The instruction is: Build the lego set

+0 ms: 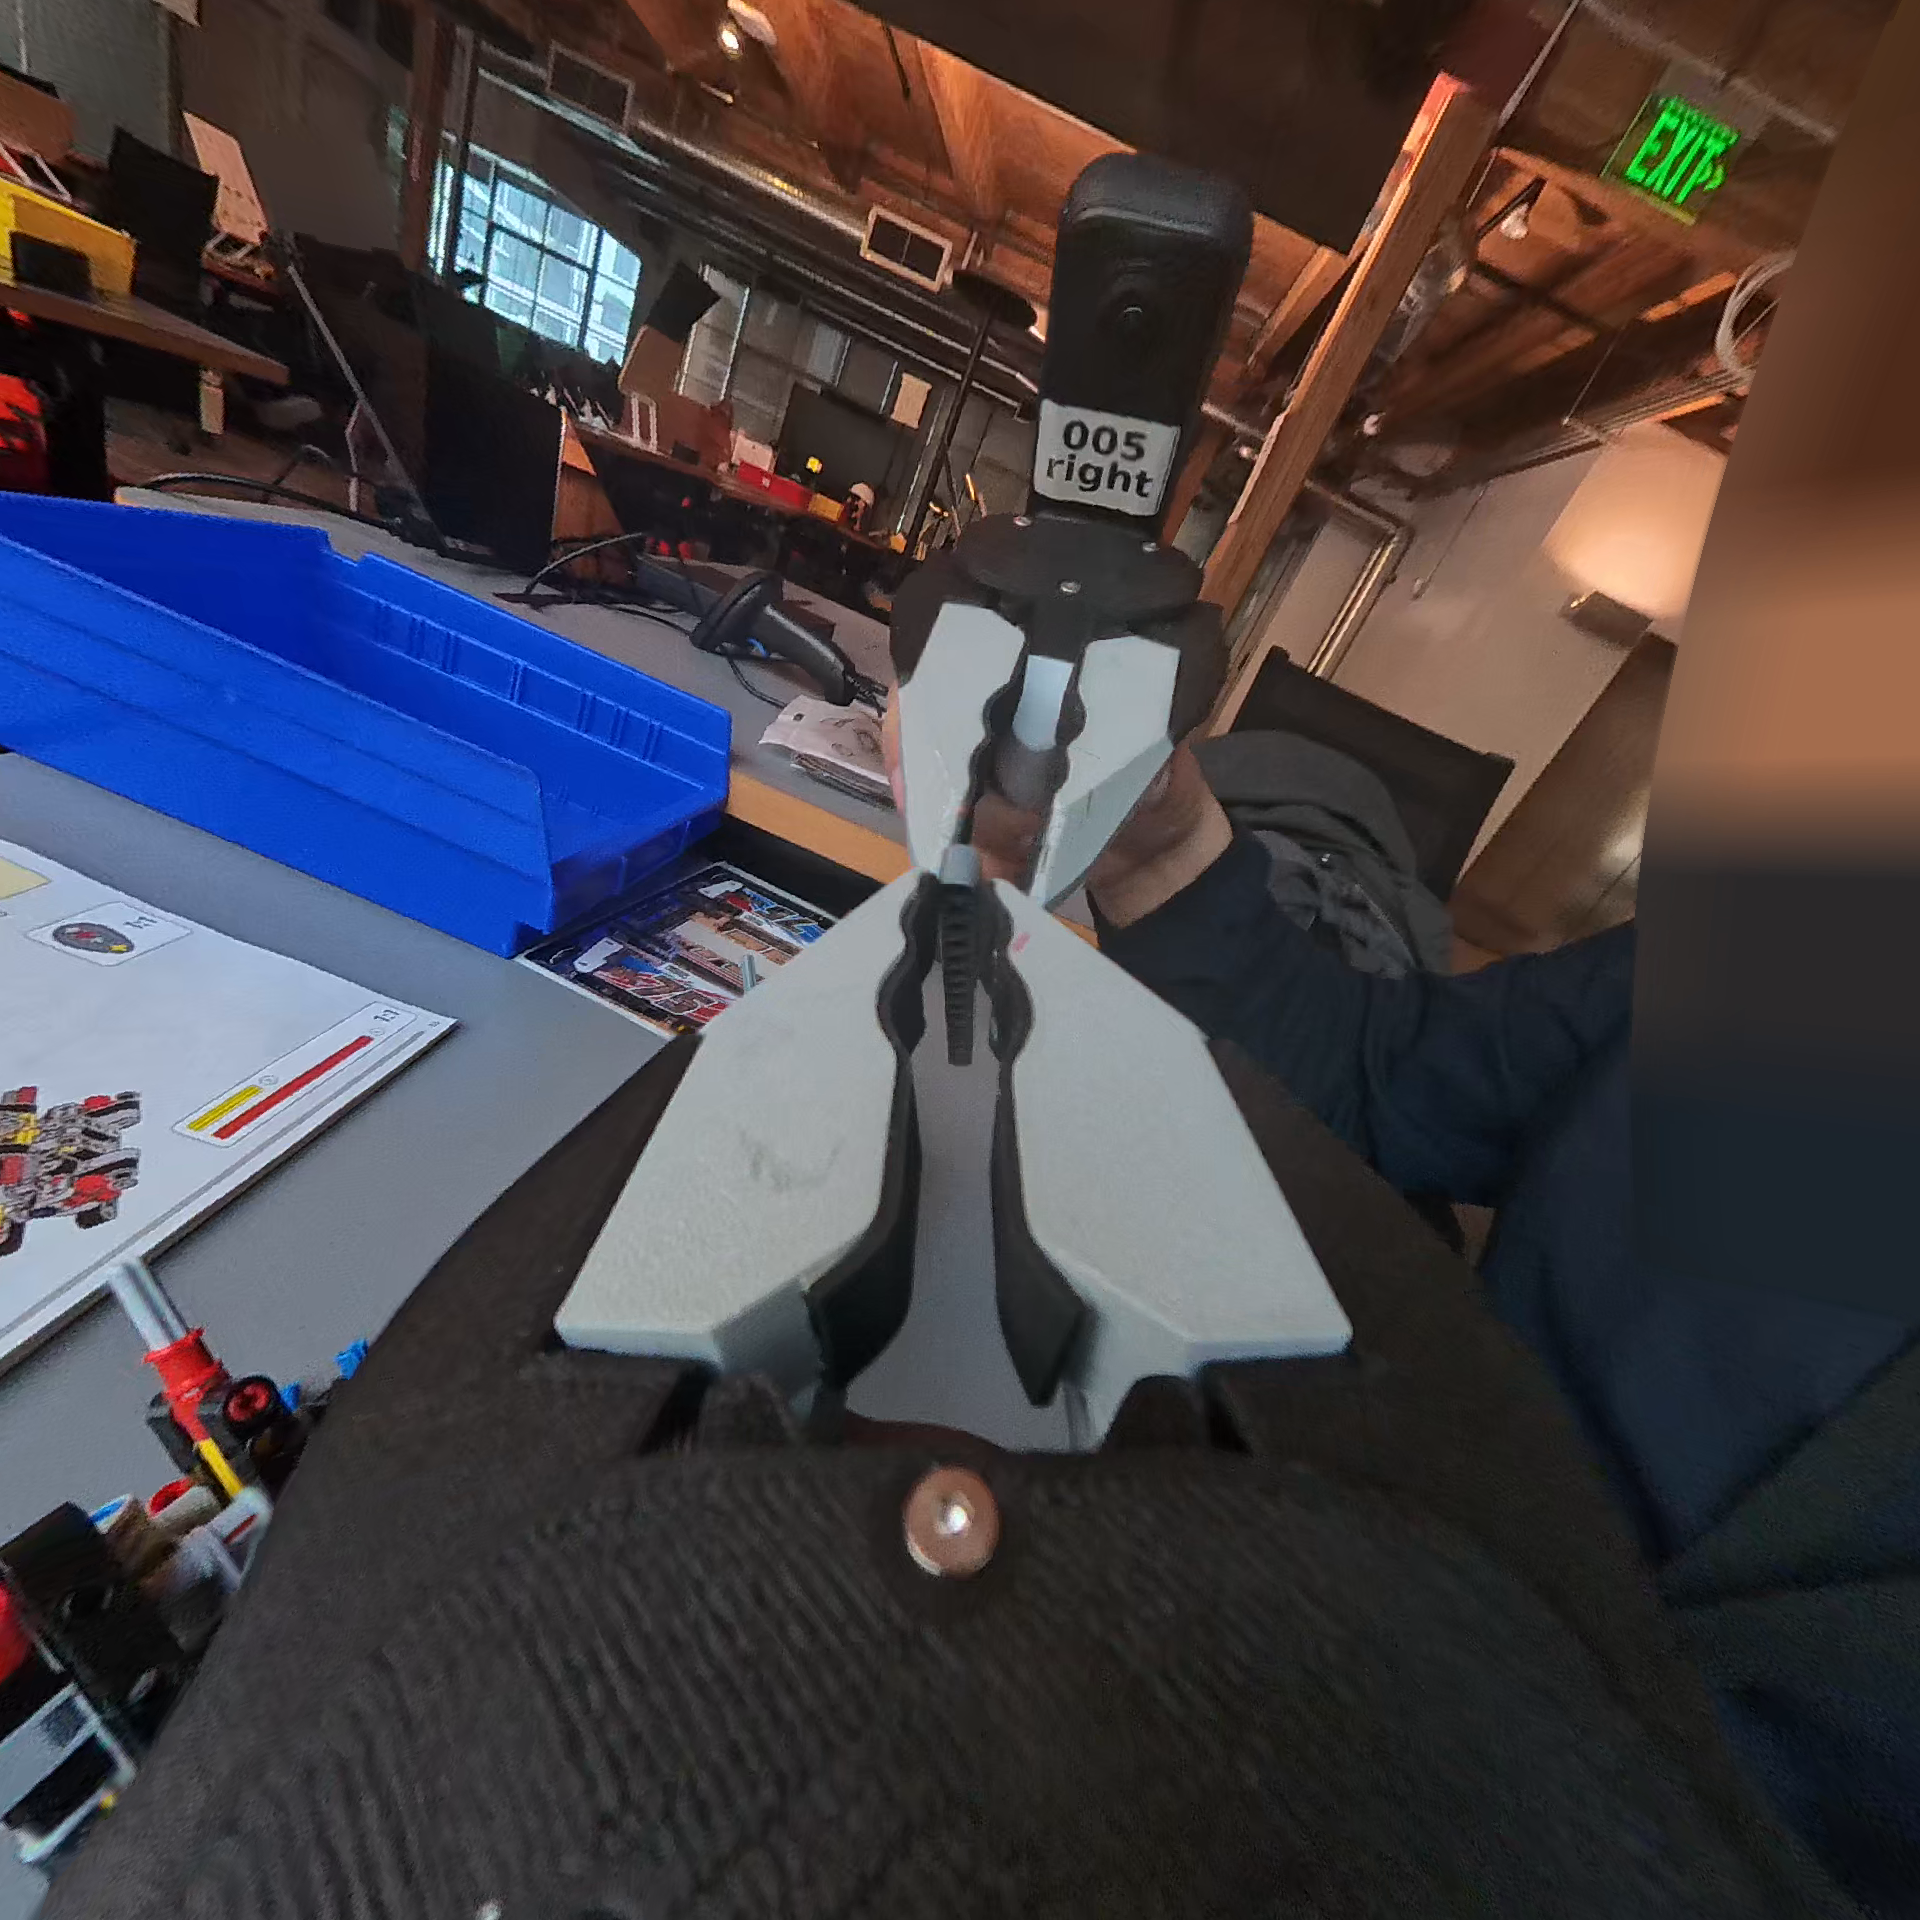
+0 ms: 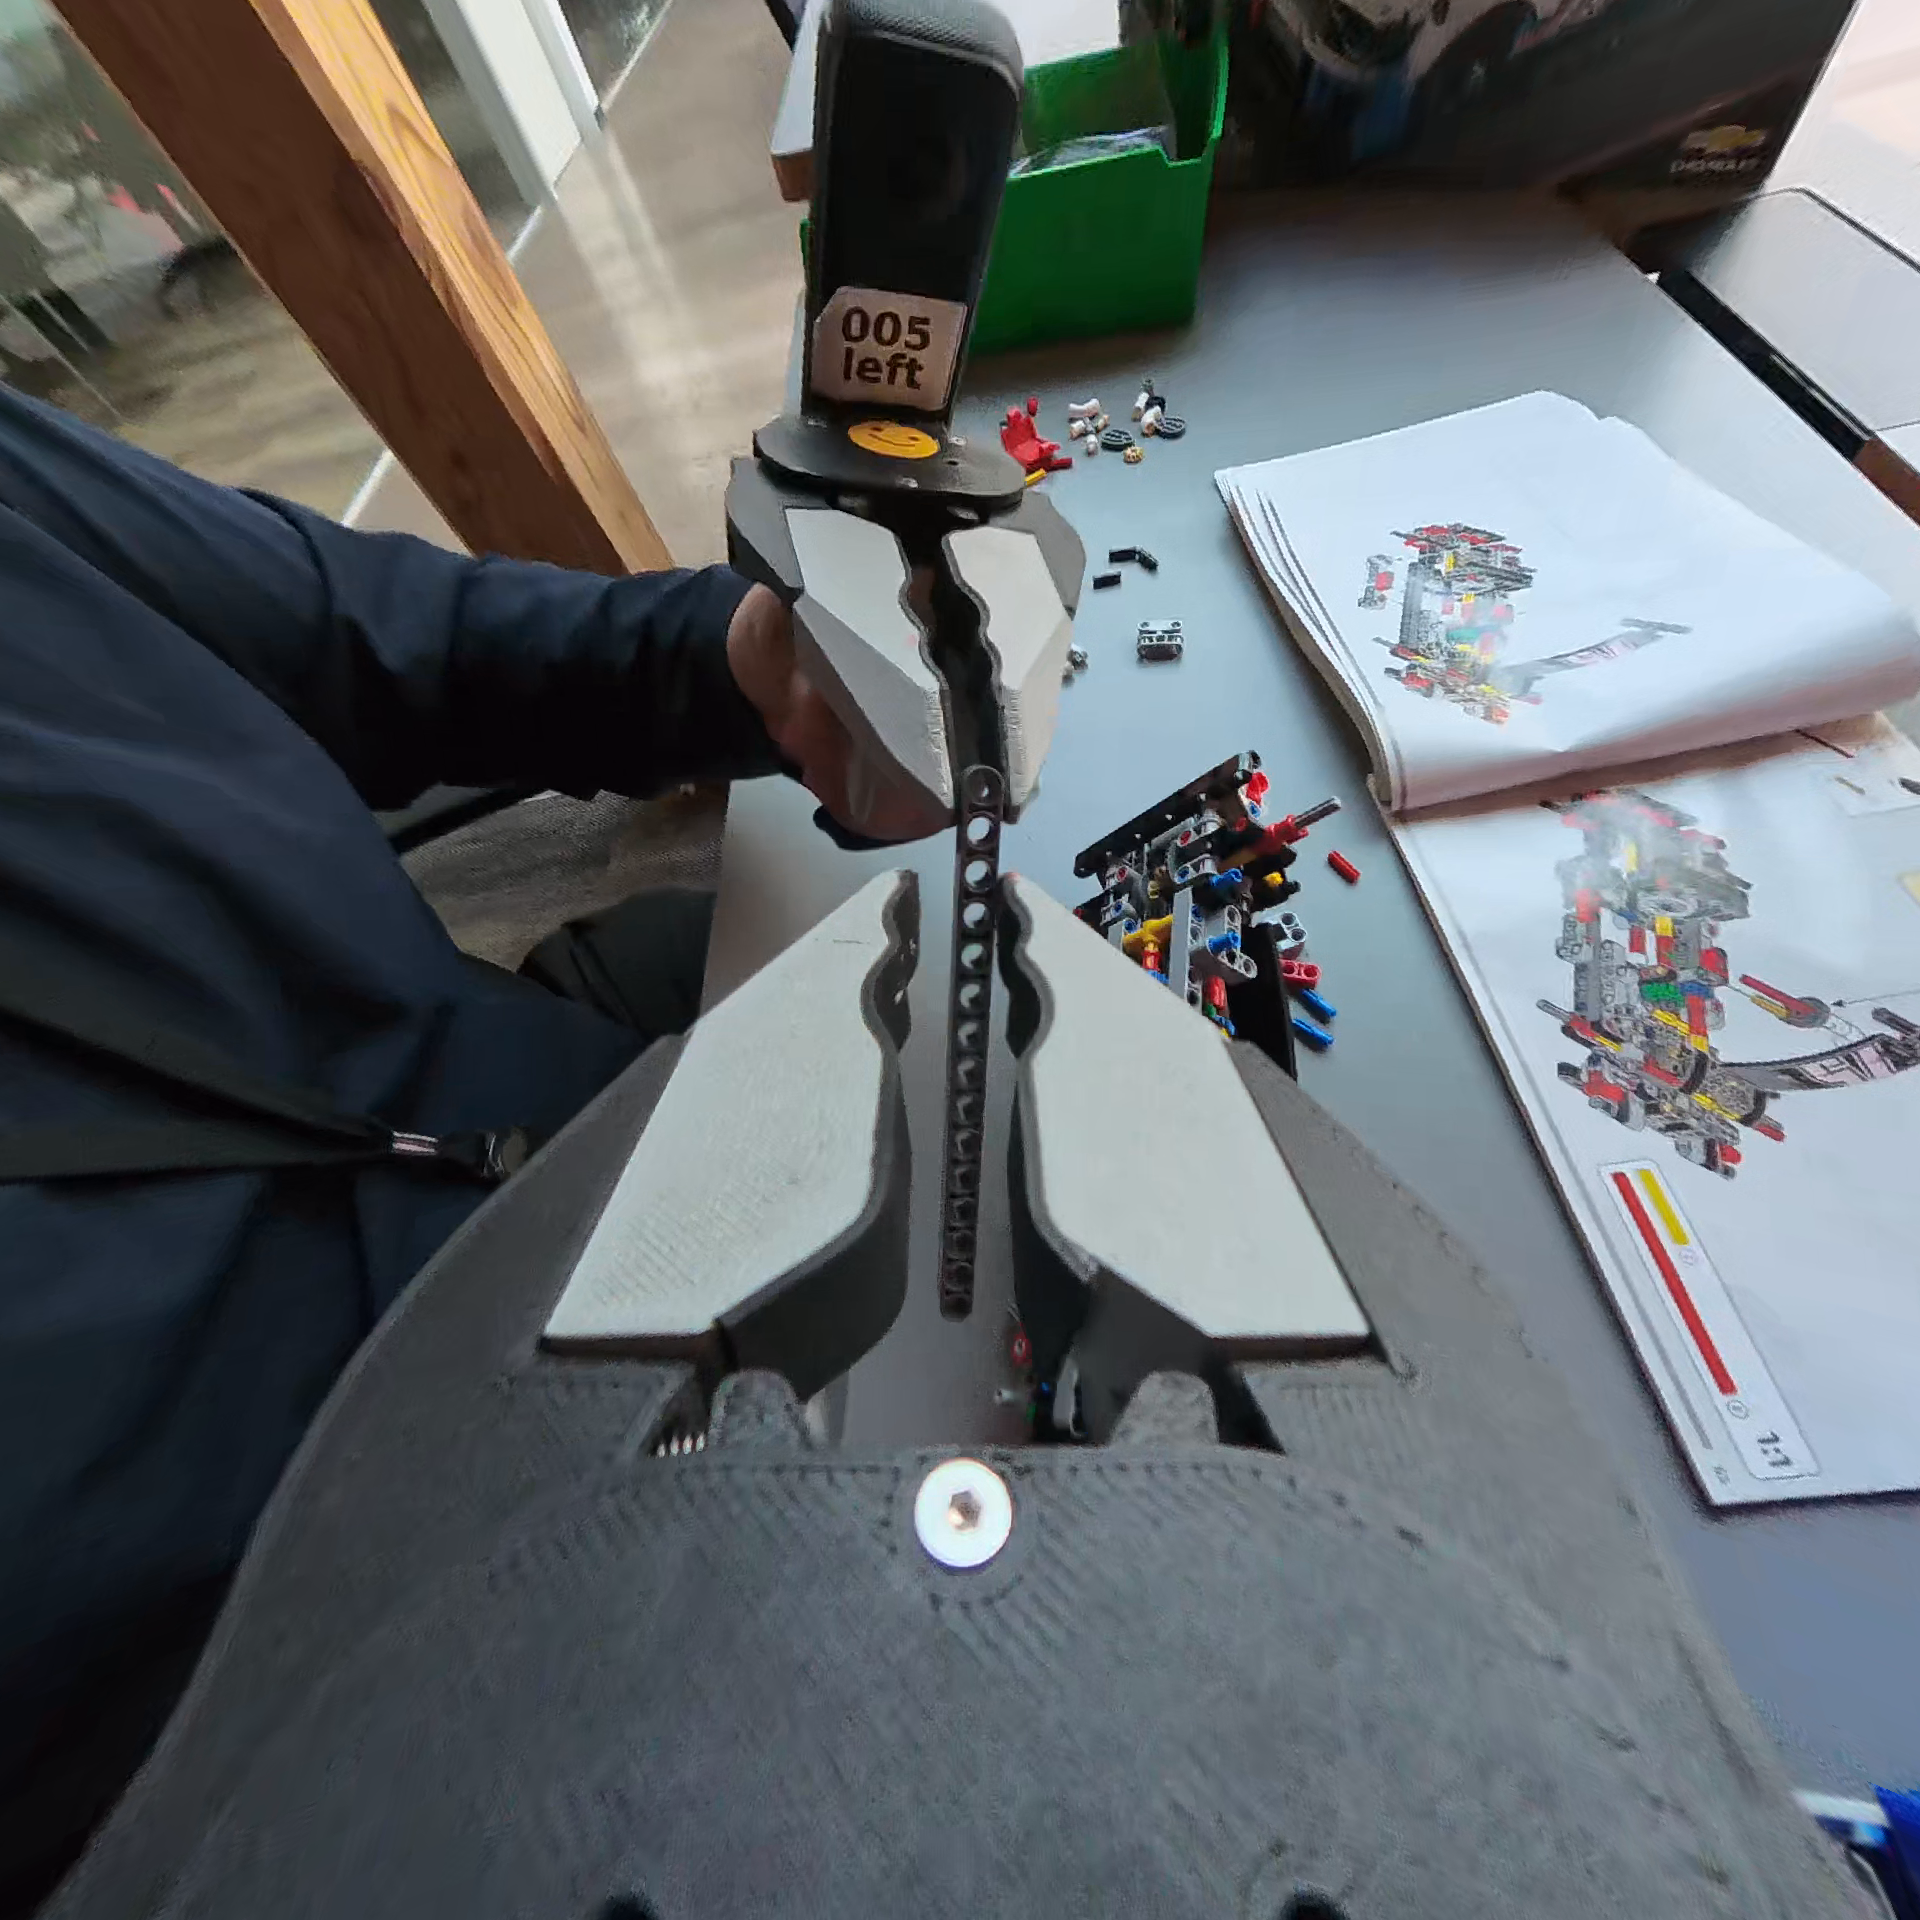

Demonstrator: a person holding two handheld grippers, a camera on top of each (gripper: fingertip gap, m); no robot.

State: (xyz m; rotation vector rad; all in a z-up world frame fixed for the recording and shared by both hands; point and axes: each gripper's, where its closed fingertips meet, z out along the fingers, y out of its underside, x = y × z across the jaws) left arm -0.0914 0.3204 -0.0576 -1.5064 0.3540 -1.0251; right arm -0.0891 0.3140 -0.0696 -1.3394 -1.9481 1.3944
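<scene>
**A:** Item one, nearest?

**B:** The right gripper (image 2: 961,883). Its jaws are parted, and a long black perforated beam (image 2: 971,1039) is seen running lengthwise down the slot between them. A gap is visible between the beam and the left finger (image 2: 790,1091), so nothing is pinched there.

**A:** By what is the beam carried, then?

**B:** By the left gripper (image 2: 982,790), pointed head-on at the right one. Its jaws are clamped on the beam's far end. The end grip appears chosen so that the remaining length is left free and raised off the table (image 2: 1403,312).

**A:** Item three, beneath?

**B:** A partly built model (image 2: 1216,914) in black, grey, red and blue is stood just right of the grippers, probably for easy reach. An open instruction booklet (image 2: 1662,1091) is laid flat beside it, where its pages can be consulted.

**A:** Farther back?

**B:** Small loose parts (image 2: 1101,426) are scattered, then a green bin (image 2: 1101,239) is set at the rear. A blue bin (image 1: 364,707) is recorded on the other side.
</scene>
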